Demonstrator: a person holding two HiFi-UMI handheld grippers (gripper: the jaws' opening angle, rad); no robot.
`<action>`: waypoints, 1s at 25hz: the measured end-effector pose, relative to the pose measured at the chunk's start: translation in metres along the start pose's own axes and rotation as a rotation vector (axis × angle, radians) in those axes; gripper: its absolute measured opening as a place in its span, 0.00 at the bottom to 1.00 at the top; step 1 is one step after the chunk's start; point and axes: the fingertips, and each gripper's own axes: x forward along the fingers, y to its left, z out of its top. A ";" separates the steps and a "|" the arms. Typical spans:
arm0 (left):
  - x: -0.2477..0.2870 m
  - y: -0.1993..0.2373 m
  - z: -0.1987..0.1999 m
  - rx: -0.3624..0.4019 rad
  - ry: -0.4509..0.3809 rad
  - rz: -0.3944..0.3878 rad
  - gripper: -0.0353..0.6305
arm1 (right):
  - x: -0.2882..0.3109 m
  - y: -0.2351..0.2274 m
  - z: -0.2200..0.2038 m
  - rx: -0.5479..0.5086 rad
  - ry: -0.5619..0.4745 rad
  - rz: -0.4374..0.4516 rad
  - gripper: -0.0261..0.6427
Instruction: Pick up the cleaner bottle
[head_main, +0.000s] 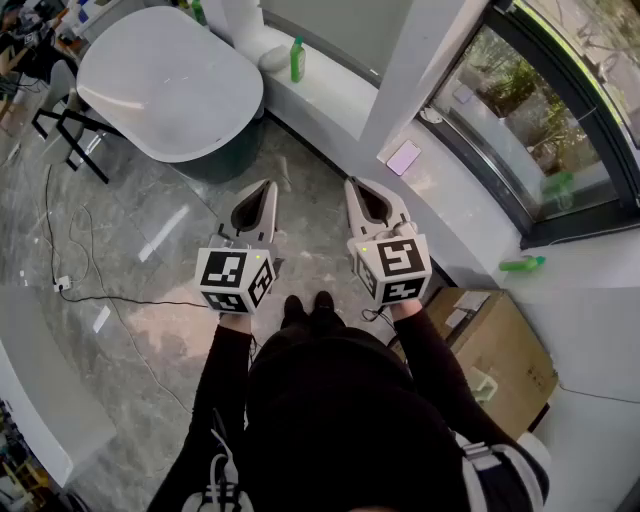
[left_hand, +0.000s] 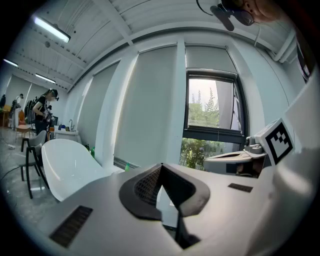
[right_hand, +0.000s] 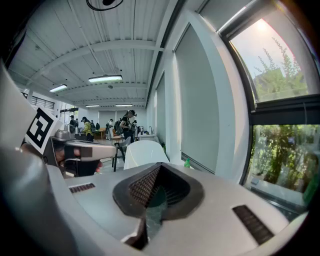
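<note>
Both the left hand-held gripper (head_main: 268, 186) and right hand-held gripper (head_main: 353, 184) are clenched, empty. I judge the green cleaner bottle (head_main: 297, 60), at the far end of the ledge (head_main: 335, 95), light and slick; grasp mid-body.

White oval bathtub (head_main: 170, 85) on the grey marble-look floor (head_main: 150, 250), close against the white window ledge (head_main: 340, 95). Black-legged chair (head_main: 70, 125) just beside the tub's left end. Thin black cable (head_main: 110, 297) trailing across the floor's left part. Pale lilac flat rectangle (head_main: 404, 157) on the ledge, below the dark-framed window (head_main: 530, 130). Brown cardboard box (head_main: 500, 345) on the floor at the right edge.
</note>
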 end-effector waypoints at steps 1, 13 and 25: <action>0.002 -0.001 0.000 0.000 -0.001 -0.001 0.06 | 0.001 -0.002 0.001 -0.003 -0.002 0.001 0.04; 0.032 -0.007 -0.002 0.012 0.012 0.011 0.06 | 0.010 -0.025 0.008 -0.020 -0.030 0.036 0.04; 0.066 -0.002 0.007 0.028 -0.002 0.033 0.06 | 0.022 -0.056 0.007 -0.005 -0.026 0.026 0.04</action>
